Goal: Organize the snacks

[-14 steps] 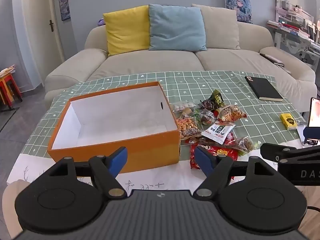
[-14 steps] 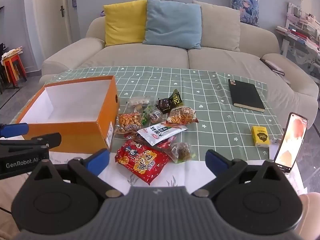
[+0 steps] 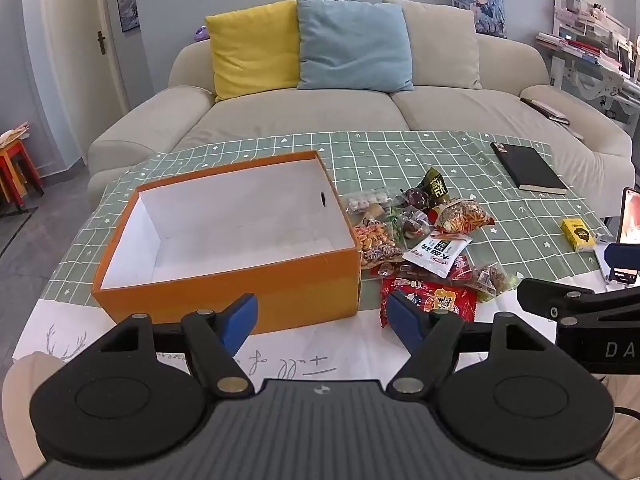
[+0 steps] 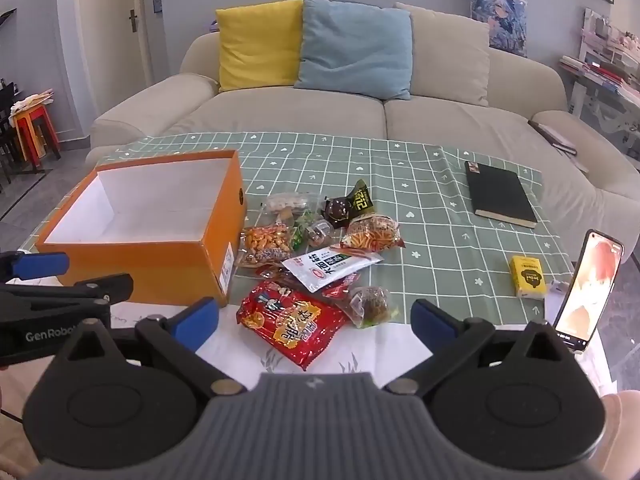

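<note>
An empty orange box (image 3: 240,276) with a white inside stands on the left of the green checked tablecloth (image 4: 432,216). Just right of it lies a heap of snack packets: a red packet (image 4: 288,320) nearest me, a white packet (image 4: 332,266), a bag of orange sticks (image 4: 374,234) and a dark green packet (image 4: 362,198). My left gripper (image 3: 322,320) hovers open before the box's front right corner. My right gripper (image 4: 315,322) stands open above the red packet (image 3: 436,300), nothing touching its pads. Each gripper shows at the edge of the other's view.
A black notebook (image 4: 500,194) lies at the far right of the table, a small yellow box (image 4: 528,276) and an upright phone (image 4: 590,284) at the right edge. A beige sofa (image 3: 360,112) with cushions stands behind. White printed cloth (image 3: 304,360) covers the near edge.
</note>
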A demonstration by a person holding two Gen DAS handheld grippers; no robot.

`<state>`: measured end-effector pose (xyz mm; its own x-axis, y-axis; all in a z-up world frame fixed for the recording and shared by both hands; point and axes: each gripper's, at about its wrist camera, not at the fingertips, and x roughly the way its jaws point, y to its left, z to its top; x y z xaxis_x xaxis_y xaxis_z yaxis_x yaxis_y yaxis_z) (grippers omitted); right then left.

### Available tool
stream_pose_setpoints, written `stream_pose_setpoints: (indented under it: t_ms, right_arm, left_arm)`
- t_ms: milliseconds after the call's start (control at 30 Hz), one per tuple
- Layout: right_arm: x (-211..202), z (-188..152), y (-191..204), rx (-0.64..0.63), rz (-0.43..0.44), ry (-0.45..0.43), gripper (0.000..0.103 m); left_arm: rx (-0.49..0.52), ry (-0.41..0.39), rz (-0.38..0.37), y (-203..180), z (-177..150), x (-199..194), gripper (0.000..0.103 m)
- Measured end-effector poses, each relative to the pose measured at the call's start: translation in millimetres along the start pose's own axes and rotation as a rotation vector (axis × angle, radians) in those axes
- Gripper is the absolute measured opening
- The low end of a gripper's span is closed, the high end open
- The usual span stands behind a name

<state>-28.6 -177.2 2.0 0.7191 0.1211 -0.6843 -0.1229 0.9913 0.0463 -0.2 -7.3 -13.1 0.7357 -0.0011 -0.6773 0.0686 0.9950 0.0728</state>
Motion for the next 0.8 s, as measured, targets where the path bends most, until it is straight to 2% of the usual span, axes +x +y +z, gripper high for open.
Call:
stream_pose_setpoints:
  t_ms: [800]
  right_arm:
    - [1.9, -1.2, -2.1, 0.019, 0.006, 0.014, 0.099]
  left_arm:
    - [0.002, 0.014, 0.002, 4.7, 1.9, 1.0, 0.087]
